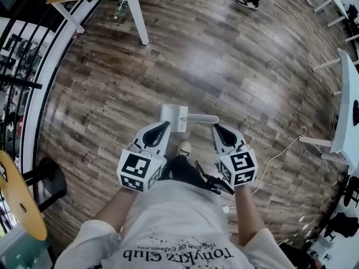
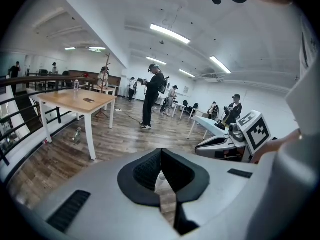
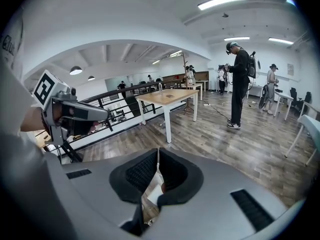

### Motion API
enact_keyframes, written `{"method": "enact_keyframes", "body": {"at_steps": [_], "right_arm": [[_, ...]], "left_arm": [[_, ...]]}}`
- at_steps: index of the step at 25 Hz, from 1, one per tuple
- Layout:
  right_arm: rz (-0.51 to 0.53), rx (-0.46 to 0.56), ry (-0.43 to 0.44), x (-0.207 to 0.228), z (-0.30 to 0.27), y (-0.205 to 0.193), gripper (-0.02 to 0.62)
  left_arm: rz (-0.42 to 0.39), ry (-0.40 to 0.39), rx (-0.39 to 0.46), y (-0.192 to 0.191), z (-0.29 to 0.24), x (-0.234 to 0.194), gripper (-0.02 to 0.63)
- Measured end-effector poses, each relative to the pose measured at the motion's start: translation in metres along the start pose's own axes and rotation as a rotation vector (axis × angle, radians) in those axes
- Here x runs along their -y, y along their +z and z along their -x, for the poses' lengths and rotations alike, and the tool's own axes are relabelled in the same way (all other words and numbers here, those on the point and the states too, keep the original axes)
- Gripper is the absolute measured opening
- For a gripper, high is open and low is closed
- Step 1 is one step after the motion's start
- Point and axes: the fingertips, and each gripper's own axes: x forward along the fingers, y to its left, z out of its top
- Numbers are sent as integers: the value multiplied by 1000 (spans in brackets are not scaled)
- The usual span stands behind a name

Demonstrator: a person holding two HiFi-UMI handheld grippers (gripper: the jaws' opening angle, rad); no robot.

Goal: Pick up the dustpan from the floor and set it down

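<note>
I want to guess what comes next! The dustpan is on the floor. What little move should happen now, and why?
Probably open the right gripper: its fingers are shut and empty, and it hovers by the handle of the dustpan, which lies on the floor.

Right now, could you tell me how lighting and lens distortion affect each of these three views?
Head view: strong fisheye bends the floor planks, with a pale sheen right of the dustpan, which stays sharp. Left gripper view: ceiling lights glare, corners vignette black. Right gripper view: the ceiling light blows out and the railing curves.
</note>
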Motion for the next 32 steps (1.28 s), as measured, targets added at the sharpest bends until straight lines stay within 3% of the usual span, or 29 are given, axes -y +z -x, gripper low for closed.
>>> {"method": "enact_keyframes", "body": {"at_steps": [6, 8, 22, 32], "right_arm": [[37, -45, 48, 10, -24, -6, 36], [65, -63, 71, 10, -31, -6, 125], [566, -238, 205, -6, -81, -40, 230], [730, -373, 311, -9, -113, -74, 238]], "left_arm": [[13, 7, -23, -6, -11, -9, 23], [22, 13, -32, -8, -14, -12, 23], [61, 42, -66, -21, -31, -34, 23], [87, 63, -77, -30, -38, -47, 23]]}}
